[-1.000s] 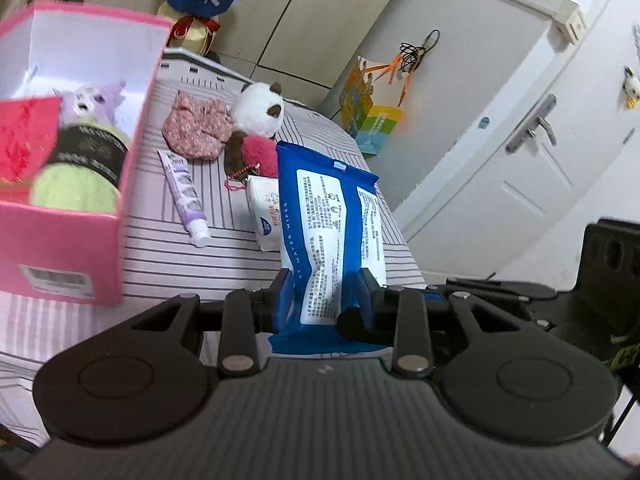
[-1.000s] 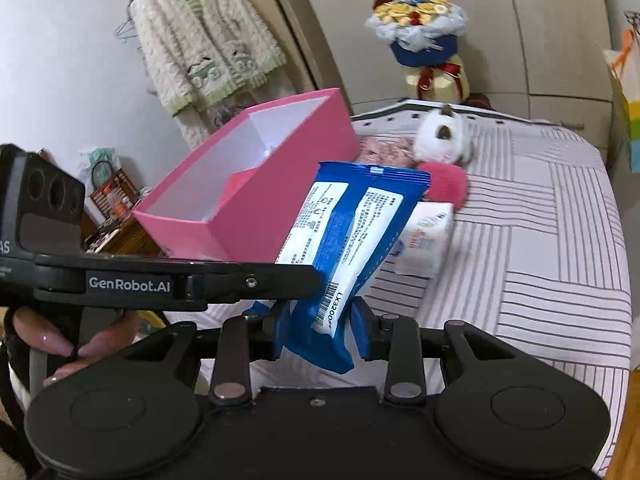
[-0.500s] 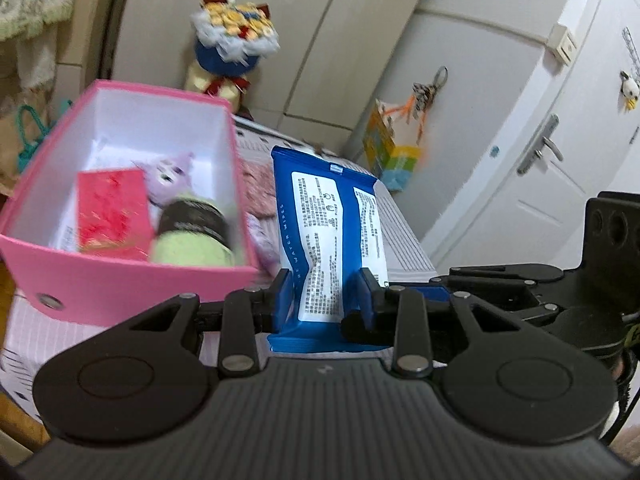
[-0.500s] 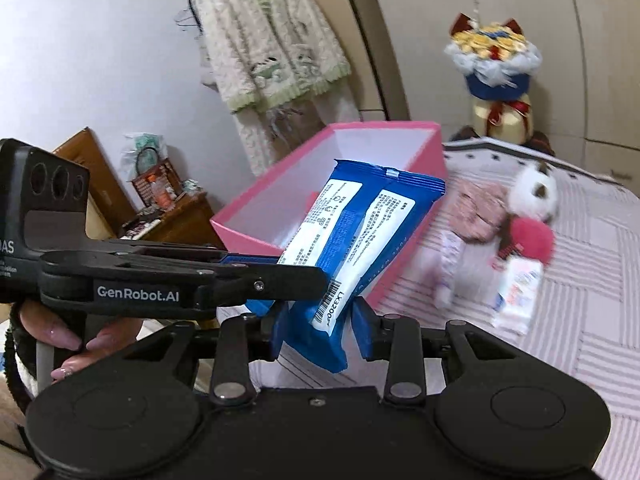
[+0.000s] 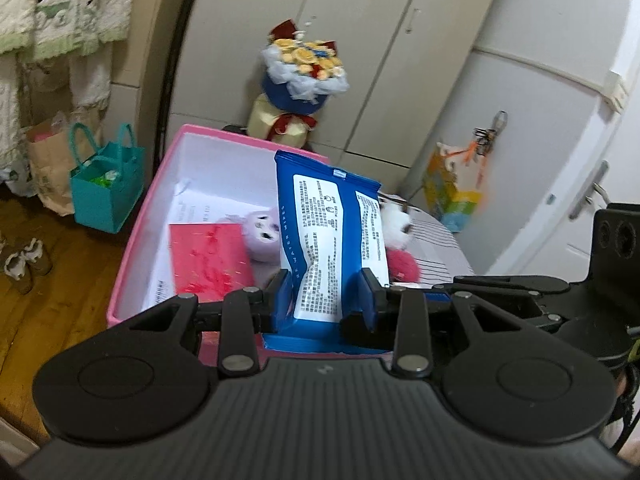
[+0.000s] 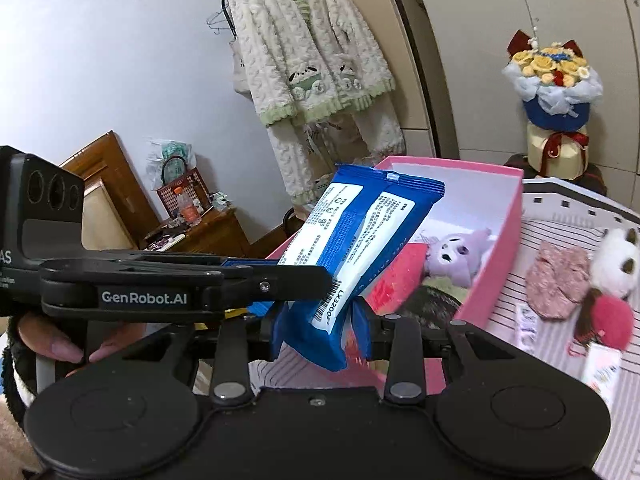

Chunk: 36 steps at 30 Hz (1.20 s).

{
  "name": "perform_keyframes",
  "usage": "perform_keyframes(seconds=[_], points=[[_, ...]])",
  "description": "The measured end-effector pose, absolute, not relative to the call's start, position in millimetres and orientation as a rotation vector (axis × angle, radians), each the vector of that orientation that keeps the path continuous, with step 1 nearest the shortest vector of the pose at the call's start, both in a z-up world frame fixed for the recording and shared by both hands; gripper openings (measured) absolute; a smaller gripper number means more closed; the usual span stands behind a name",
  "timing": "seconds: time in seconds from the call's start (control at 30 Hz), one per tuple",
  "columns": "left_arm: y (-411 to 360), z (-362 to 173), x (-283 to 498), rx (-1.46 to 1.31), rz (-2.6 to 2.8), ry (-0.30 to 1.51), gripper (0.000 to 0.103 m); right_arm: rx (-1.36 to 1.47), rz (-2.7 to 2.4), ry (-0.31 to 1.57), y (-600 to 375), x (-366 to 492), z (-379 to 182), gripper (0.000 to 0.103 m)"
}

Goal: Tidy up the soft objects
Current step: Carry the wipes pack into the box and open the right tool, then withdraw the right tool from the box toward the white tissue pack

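A blue wet-wipes pack (image 5: pixel 332 236) stands upright between both grippers. My left gripper (image 5: pixel 326 296) is shut on its lower end, and my right gripper (image 6: pixel 320 328) is shut on the same pack (image 6: pixel 360 232), which leans to the right in that view. Just behind the pack is the open pink box (image 5: pixel 160 176), holding a purple plush (image 5: pixel 262 232) and a red card (image 5: pixel 208 264). On the striped bed (image 6: pixel 560 360), right of the box (image 6: pixel 496 268), lie a panda plush (image 6: pixel 616 264), a floral pouch (image 6: pixel 560 276) and a pink pompom (image 6: pixel 608 320).
A tissue pack (image 6: pixel 600 364) and a tube (image 6: pixel 528 328) lie near the pompom. A bouquet (image 5: pixel 302 76) stands behind the box before cupboard doors. A teal bag (image 5: pixel 106 188) sits on the wooden floor at the left. A person's hand (image 6: pixel 60 344) holds the left gripper.
Both grippers have carried the wipes pack up and across from over the bed to the pink box. The box now lies right behind and under the pack.
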<state>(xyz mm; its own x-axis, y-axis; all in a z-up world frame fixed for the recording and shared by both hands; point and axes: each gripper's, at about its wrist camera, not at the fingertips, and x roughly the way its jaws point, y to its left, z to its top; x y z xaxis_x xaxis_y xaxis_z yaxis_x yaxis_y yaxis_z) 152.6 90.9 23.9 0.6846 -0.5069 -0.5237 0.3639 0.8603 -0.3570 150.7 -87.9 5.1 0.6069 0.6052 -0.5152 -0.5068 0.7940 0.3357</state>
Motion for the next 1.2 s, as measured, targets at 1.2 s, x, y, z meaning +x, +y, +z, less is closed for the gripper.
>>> perform_keyframes(seconds=[1.2], points=[[78.4,27.8,138.0,-0.033,-0.315,0.601,0.056,-0.091,0.481,0.608,-73.7,138.4,6.6,0.066]])
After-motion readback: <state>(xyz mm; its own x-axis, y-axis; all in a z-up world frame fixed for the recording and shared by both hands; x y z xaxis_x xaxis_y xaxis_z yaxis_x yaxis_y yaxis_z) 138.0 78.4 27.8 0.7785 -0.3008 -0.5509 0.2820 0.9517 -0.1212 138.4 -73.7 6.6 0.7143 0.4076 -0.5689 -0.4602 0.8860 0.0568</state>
